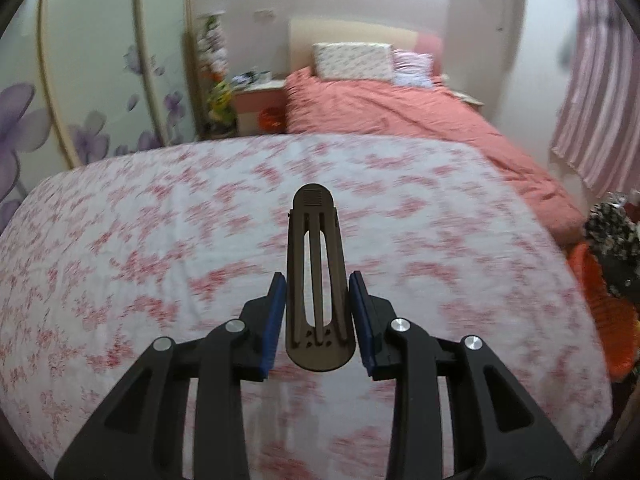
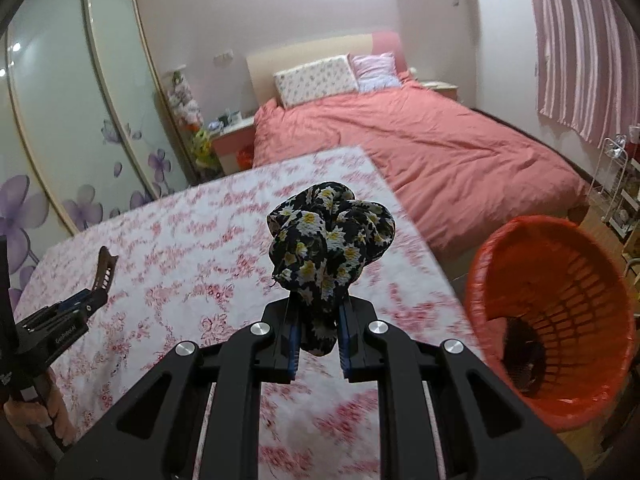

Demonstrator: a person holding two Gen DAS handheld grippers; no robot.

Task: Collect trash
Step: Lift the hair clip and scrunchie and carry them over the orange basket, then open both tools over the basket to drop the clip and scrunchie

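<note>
My left gripper (image 1: 319,312) is shut on a long brown plastic clip (image 1: 318,276), held above the floral tablecloth (image 1: 160,240); the gripper also shows at the left of the right wrist view (image 2: 86,300) with the clip (image 2: 105,266) sticking up. My right gripper (image 2: 318,332) is shut on a bunched black cloth with yellow and white daisies (image 2: 330,240), lifted above the table. An orange slatted trash basket (image 2: 556,320) stands on the floor just right of the table, with something dark at its bottom.
A bed with a salmon cover (image 2: 420,140) and pillows lies beyond the table. Sliding wardrobe doors with purple flowers (image 2: 80,120) are at the left, a nightstand (image 2: 232,136) by the bed, striped curtains (image 2: 580,40) and a wire shelf (image 2: 624,184) at the right.
</note>
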